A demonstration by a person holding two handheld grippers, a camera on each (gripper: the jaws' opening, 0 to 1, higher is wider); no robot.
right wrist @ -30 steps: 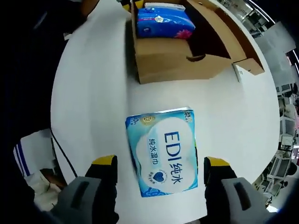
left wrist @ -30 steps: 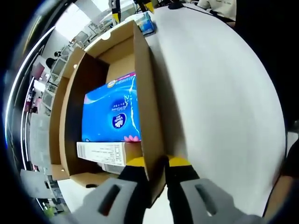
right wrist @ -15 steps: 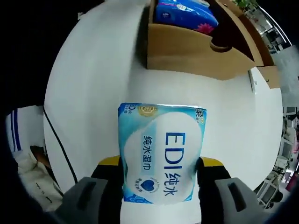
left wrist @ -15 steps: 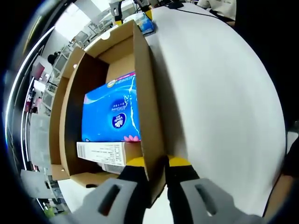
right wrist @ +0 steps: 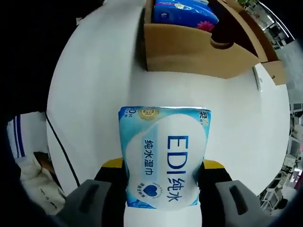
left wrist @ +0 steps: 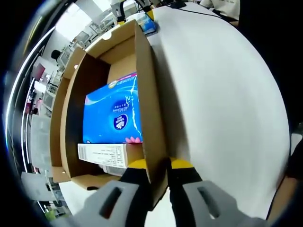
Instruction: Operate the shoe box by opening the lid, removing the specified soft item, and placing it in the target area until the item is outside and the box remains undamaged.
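The open brown shoe box (left wrist: 147,94) lies on the white table (left wrist: 222,104). My left gripper (left wrist: 159,164) is shut on the near end of the box's side wall. Inside lie a bright blue soft pack (left wrist: 111,113) and a white labelled carton (left wrist: 102,153). In the right gripper view, a pale blue wet-wipes pack marked "EDI" (right wrist: 163,156) sits between my right gripper's (right wrist: 163,165) jaws, which press on its two sides. Whether it rests on the table (right wrist: 94,85) I cannot tell. The box (right wrist: 194,47), with the blue pack (right wrist: 184,12) in it, stands beyond the wipes.
A black cable (right wrist: 59,142) runs along the table's left edge in the right gripper view, with a person's clothes (right wrist: 28,179) below it. A small white card (right wrist: 257,78) lies beside the box. Desks and office gear stand beyond the table.
My right gripper moved forward over the wipes pack and shut on its sides; a second ago it stood open behind the pack. The left gripper and box have not moved.
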